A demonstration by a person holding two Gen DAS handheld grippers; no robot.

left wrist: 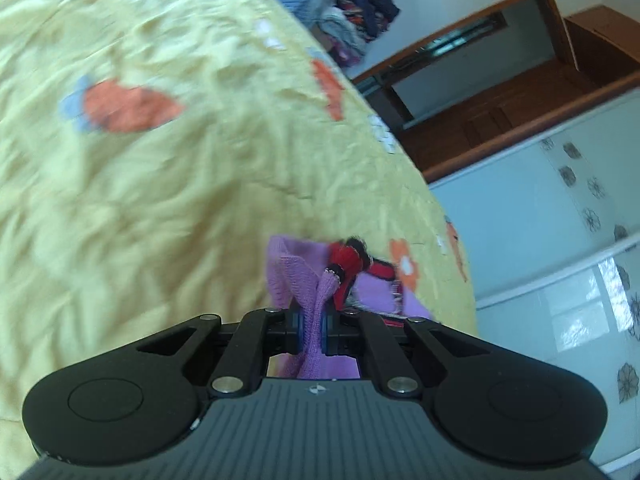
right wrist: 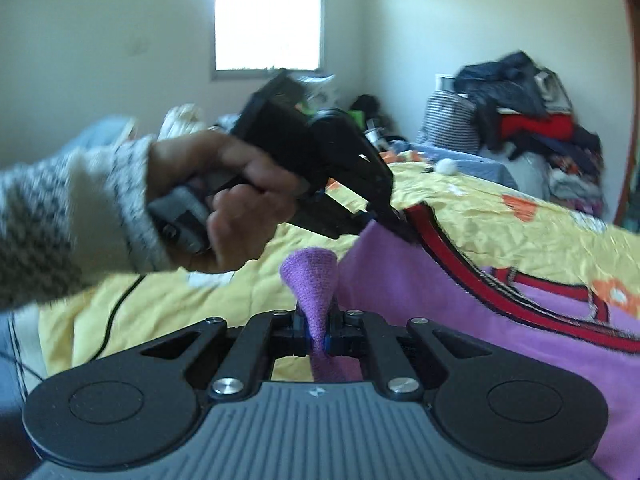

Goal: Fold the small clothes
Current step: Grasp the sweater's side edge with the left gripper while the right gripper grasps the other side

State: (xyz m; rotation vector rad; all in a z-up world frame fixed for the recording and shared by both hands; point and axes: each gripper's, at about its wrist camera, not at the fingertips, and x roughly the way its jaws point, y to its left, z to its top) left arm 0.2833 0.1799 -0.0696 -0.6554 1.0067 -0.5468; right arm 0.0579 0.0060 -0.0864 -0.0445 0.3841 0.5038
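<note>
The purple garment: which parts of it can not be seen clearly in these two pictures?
- Purple garment, right wrist view: its lower and right parts are cut off by the picture edge and the right gripper body.
- Left wrist view: the left gripper body covers most of it.
- Red trim, left wrist view: blurred, its shape unclear.
- What kind of garment: cannot tell.

A purple ribbed knit garment point(right wrist: 420, 280) with fuzzy red trim lies on a crinkled, matt yellow cotton bedspread point(left wrist: 160, 200). The matt black plastic hand-held gripper point(right wrist: 314, 334) has shiny metal pins; a wooly sleeve point(right wrist: 60, 216) beside it.
</note>
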